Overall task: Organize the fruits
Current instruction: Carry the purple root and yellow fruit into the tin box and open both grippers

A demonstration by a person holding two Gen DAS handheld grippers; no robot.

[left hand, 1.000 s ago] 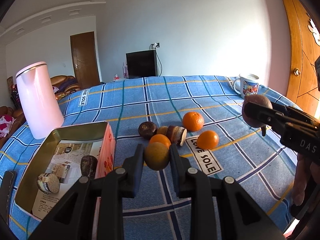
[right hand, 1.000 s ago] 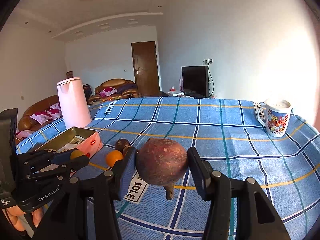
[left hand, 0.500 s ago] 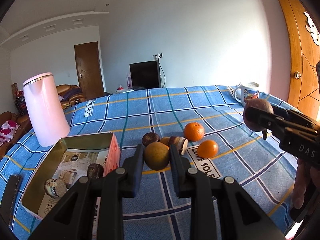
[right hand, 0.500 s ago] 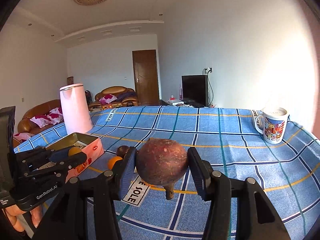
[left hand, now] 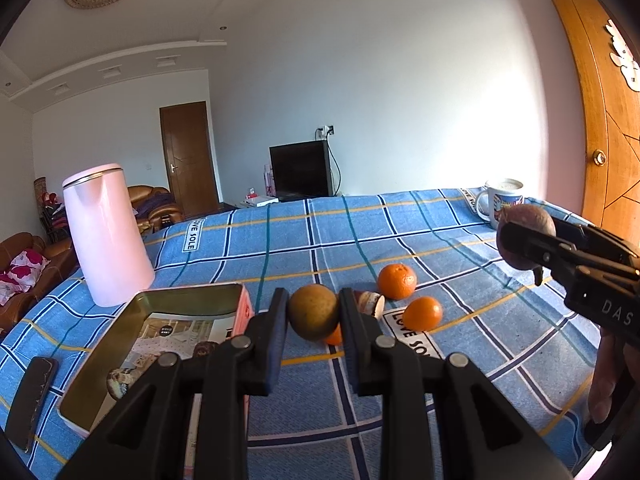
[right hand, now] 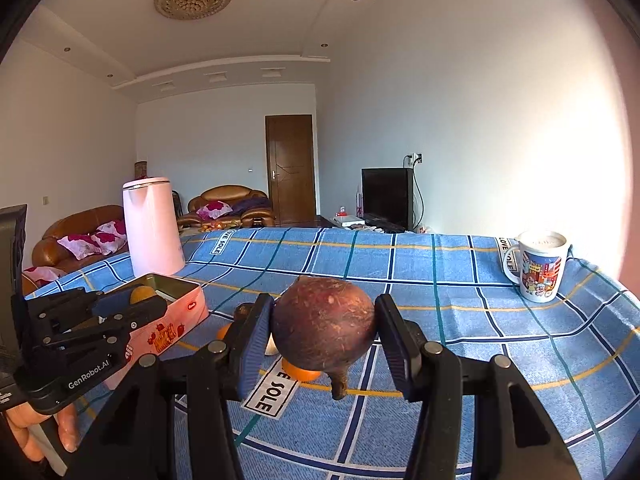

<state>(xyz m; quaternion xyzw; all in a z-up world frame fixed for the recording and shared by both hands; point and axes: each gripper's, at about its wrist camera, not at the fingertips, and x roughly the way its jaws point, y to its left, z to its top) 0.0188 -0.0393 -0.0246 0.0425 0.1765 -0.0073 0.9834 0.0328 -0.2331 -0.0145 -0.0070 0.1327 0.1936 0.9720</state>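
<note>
The left gripper (left hand: 313, 316) is clamped on a yellow-brown fruit (left hand: 313, 317), held above the cloth; just left lies the open tin (left hand: 188, 294). The right gripper (right hand: 325, 330) grips a reddish-brown root (right hand: 325, 322); oranges (left hand: 397, 281) lie beyond.

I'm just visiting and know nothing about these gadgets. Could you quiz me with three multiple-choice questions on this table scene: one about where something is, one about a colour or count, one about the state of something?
1. Where does the mug stand?
A. Inside the tin
B. Near the far right table edge
C. Beside the kettle

2. What colour is the kettle?
A. Pink
B. Green
C. Black

3. What is the right gripper doing?
A. Hanging open and empty
B. Resting in the tin
C. Gripping a reddish-brown round fruit

Answers: 1 B, it sits alone at the cloth's right edge. 2 A, its body is pale pink. 3 C, both fingers press the fruit's sides.
</note>
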